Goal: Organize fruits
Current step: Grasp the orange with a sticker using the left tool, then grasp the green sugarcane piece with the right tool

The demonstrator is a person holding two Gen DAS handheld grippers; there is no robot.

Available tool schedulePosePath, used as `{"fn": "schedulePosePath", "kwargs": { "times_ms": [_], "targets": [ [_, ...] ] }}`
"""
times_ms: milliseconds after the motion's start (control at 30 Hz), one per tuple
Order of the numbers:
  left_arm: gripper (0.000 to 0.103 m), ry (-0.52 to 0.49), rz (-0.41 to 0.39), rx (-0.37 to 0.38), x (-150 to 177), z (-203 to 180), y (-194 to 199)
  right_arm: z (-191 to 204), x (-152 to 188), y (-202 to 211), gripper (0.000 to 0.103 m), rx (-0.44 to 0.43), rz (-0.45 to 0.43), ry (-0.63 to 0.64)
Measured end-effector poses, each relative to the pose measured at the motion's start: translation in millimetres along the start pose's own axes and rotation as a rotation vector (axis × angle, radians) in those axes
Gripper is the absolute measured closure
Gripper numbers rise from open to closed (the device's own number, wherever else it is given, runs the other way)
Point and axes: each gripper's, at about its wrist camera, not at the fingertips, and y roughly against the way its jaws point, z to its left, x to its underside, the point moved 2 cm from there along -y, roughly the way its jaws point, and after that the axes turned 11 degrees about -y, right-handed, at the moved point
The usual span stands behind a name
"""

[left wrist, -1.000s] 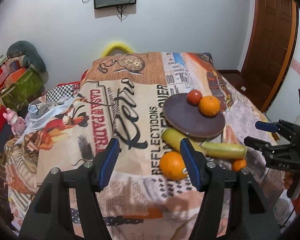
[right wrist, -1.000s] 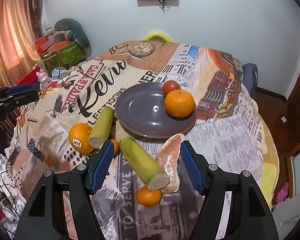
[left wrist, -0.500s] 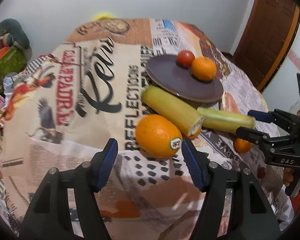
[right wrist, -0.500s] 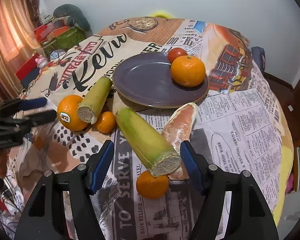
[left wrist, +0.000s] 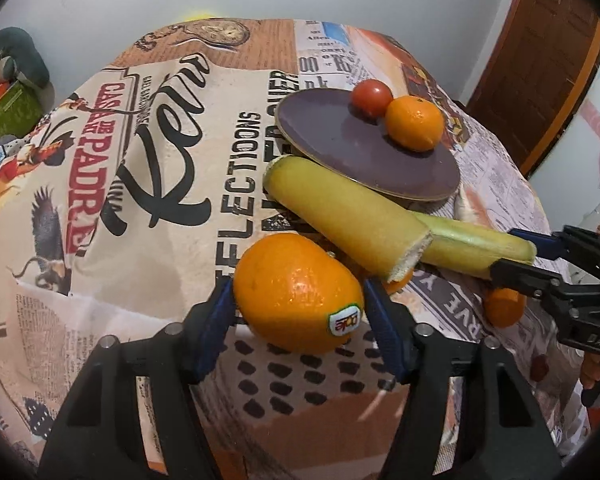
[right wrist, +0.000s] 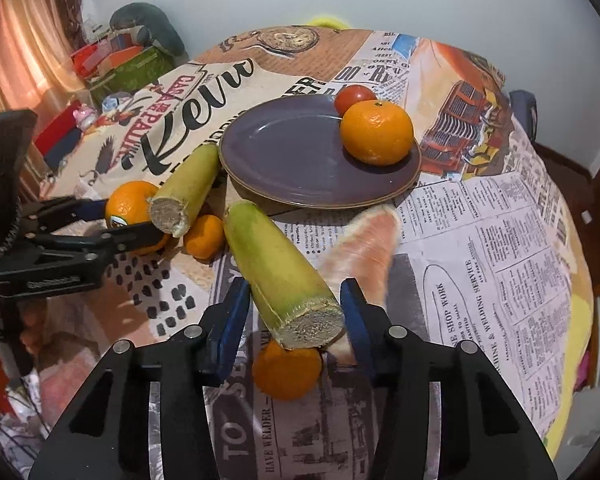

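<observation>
Bracketing the stickered orange (left wrist: pixel 298 294), left gripper (left wrist: pixel 298 314) pads sit at its sides, contact unclear; right gripper (right wrist: pixel 294 308) spread around the green stalk (right wrist: pixel 280 272), ungripped.

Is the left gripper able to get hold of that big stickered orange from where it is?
Probably yes: the left gripper already has the stickered orange between its open fingers, nothing between.

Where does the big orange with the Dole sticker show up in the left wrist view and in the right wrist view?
Left wrist view: the big stickered orange sits at lower centre, between the left gripper fingers.
Right wrist view: it lies at mid-left, partly behind a cut yellow-green stalk piece.
Shared landmark: the round purple plate, just beyond it in both.
</observation>
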Motion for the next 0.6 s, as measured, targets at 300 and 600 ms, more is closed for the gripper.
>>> {"fn": "schedulePosePath", "kwargs": {
  "times_ms": [300,600],
  "targets": [
    [0.041,0.025,-0.01,0.001,8.5,3.4,21.6,24.6,9.1,14.5,0.069,-0.018,-0.003,0.028],
    [0.041,0.031,-0.04,-0.027,39.2,4.7,59.8,46.1,34.8,1.4,0.067,-0.002,0.065,0.054]
  ]
}}
